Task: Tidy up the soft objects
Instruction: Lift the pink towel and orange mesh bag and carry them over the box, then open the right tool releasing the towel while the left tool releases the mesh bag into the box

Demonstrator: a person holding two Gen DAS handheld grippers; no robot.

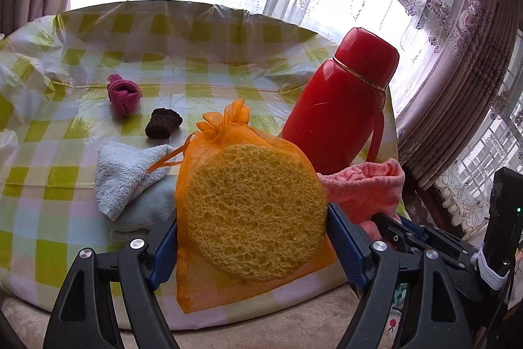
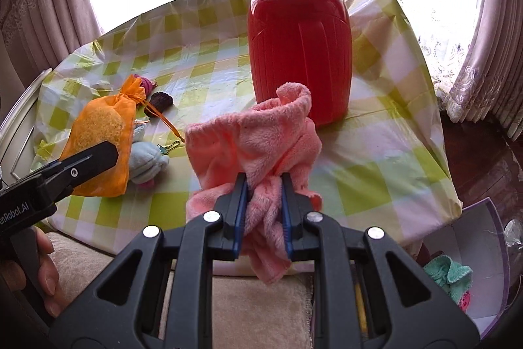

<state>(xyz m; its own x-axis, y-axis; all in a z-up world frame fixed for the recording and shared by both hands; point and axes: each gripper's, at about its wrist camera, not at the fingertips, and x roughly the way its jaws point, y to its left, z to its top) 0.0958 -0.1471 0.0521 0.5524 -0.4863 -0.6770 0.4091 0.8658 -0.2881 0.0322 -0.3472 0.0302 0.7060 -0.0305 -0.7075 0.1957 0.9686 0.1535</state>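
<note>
Over the near edge of the desk (image 2: 376, 152) both tongs are loaded, so this looks roughly mid-job to me. The left tongs (image 1: 251, 237) are clamped across an orange mesh bag (image 1: 228, 149) with a round yellow sponge (image 1: 255, 211) inside. The right tongs (image 2: 263, 201) are squeezed tight on a bunched pink towel (image 2: 255, 136).

Still lying on the desk: a light blue cloth (image 1: 127, 175), a magenta knit piece (image 1: 122, 97) and a dark brown knit piece (image 1: 163, 123), plus a small plush toy (image 2: 147, 162). A tub down at the right (image 2: 490, 251) already has a green cloth (image 2: 452, 275) in it, so I'd guess that's where stuff goes.

The bag's long axis runs from the tongs up to its drawstring neck, which points away toward the window. The towel's long axis is roughly upright, its loose end hanging below the jaws.
</note>
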